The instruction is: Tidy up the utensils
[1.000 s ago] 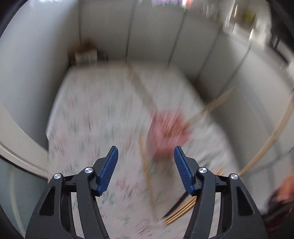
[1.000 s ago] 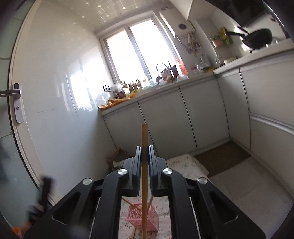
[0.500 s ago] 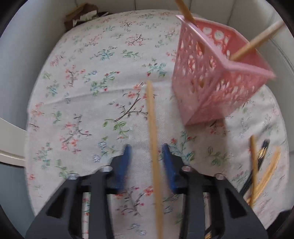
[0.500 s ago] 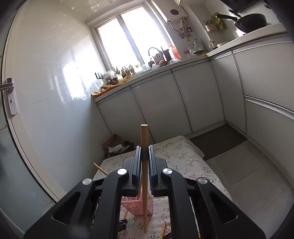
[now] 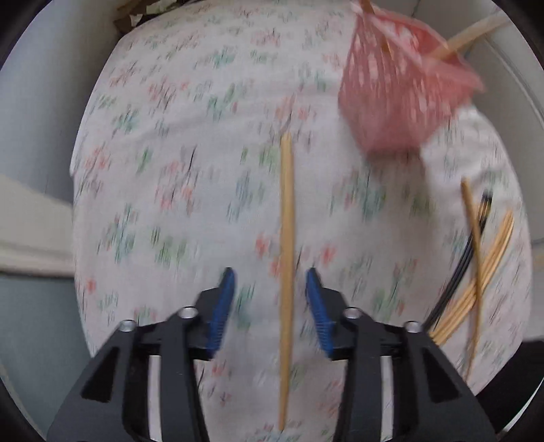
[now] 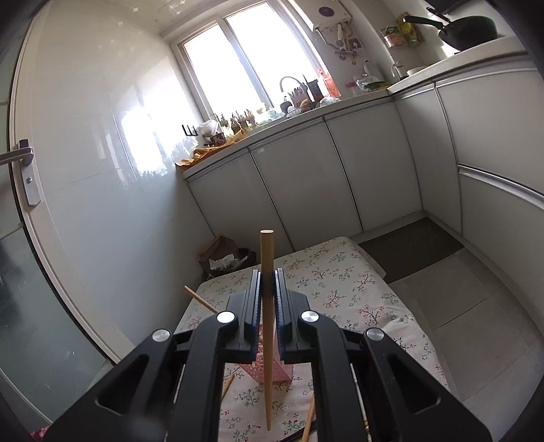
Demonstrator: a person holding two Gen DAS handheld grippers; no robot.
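fingers (image 6: 252,299) pinch chopstick (image 6: 267,272) — upright

A bright double window (image 6: 251,57) lit a narrow kitchen. Below the window ran a countertop (image 6: 272,125) crowded with bottles, jars and a curved tap (image 6: 289,83). White cabinet doors (image 6: 306,190) stood under the countertop. Right of the window, a white water heater (image 6: 328,15) hung on the wall, and farther right a dark pan (image 6: 471,29) sat up on the counter. Left of the window, a door handle (image 6: 20,158) showed. Below the cabinets lay a dark floor mat (image 6: 411,248) and an open cardboard box (image 6: 224,255).
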